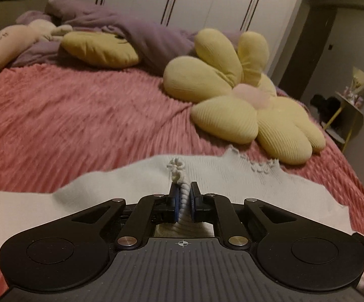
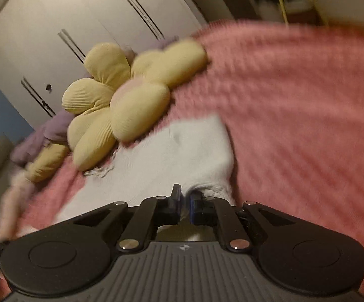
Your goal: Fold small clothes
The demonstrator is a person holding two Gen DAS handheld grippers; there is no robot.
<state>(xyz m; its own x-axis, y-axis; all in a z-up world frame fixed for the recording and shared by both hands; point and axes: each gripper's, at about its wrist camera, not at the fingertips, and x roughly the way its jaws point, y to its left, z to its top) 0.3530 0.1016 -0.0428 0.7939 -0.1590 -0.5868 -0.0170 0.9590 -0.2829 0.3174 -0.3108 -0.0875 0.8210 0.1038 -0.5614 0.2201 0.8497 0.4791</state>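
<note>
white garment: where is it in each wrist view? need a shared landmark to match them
Left wrist: the white garment runs across the lower middle, a ruffled edge pinched in the left hand-held gripper.
Right wrist: it lies centre-low, an edge pinched in the right hand-held gripper.
Shared landmark: the yellow flower cushion, just beyond the garment on the pink bedspread.

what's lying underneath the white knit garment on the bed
The white knit garment lies on a pink ribbed blanket, which shows all around it. Whatever is directly beneath the garment is covered; the left hand-held gripper pinches a fold of it.
</note>
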